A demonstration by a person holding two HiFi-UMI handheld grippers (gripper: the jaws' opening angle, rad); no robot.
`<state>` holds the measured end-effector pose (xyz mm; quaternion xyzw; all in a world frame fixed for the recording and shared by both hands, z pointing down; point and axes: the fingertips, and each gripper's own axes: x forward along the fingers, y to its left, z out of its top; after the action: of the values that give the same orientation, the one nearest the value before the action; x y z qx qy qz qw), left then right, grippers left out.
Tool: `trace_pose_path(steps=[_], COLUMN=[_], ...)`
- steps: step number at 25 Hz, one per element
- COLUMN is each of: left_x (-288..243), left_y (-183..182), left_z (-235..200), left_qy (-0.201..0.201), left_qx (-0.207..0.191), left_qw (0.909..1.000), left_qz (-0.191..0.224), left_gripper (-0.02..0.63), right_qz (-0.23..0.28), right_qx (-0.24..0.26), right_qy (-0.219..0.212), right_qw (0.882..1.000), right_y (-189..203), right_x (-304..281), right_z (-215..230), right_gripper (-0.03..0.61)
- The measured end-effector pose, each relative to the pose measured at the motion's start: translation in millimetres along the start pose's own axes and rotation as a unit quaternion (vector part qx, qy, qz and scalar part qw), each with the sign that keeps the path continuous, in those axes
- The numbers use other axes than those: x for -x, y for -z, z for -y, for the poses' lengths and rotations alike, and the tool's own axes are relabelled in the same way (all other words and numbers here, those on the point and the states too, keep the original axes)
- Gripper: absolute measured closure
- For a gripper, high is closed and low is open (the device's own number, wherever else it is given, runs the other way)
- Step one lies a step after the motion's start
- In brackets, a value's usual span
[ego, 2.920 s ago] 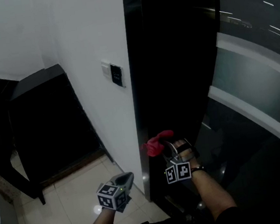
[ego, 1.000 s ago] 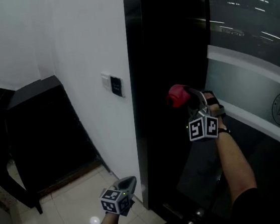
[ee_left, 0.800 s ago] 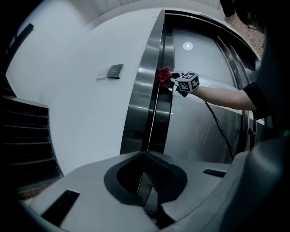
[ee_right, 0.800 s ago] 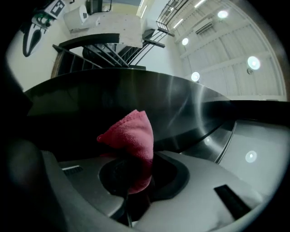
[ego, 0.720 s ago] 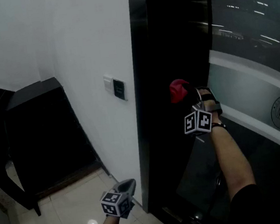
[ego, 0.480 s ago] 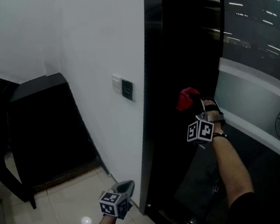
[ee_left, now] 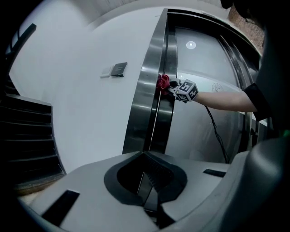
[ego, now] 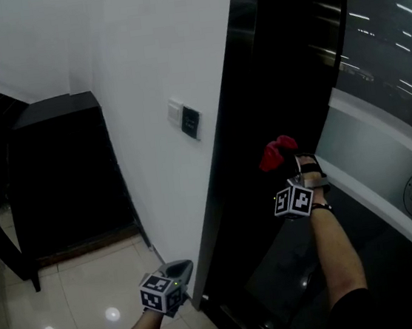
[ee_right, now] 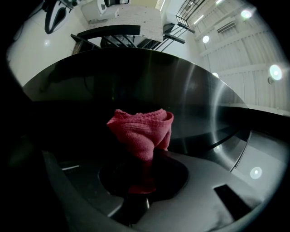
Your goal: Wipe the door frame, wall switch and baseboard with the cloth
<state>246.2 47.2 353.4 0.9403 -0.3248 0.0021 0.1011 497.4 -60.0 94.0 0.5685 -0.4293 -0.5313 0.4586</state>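
Right tongs (ego: 289,161): clenched on the red cloth (ego: 277,153), which bunches out past their tip.
Cloth: against the dark door frame (ego: 235,127).
Left tongs (ego: 179,269): pressed together, empty, at 7 o'clock from the cloth.
Wall switch (ego: 191,122): on the white wall (ego: 142,71), at 10 o'clock from the cloth.

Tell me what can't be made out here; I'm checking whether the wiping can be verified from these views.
Cloth on door frame: head view, too dark to tell contact.
Wall switch: head view, too small to judge cleanliness.
Baseboard: head view, wall's foot dark, partly behind left gripper.
Right gripper jaw tips: right gripper view, buried in cloth.
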Motion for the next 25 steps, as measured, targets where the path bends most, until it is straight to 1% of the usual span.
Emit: trace_pose_path(steps=[12,21,25], left_x=[1,-3,0], left_y=[1,10,15], left_z=[0,5,0], left_qy=[-0.004,0.008,0.004], left_qx=[-0.005,-0.006,-0.003], left_qw=[0.9999,0.9997,0.9996], left_qz=[-0.008,-0.022,-0.027], left_gripper=[0.621,0.621,0.621], right_qz=[0.007,0.001,-0.002], right_qx=[0.003,0.0,0.008], right_qy=[-0.019,-0.046,-0.047], right_qw=[1.0,0.999,0.999], right_y=[-1,1,1], right_x=[5,14,18], right_z=[-29,-69,-74], right_gripper=[0.517,0.517,0.517])
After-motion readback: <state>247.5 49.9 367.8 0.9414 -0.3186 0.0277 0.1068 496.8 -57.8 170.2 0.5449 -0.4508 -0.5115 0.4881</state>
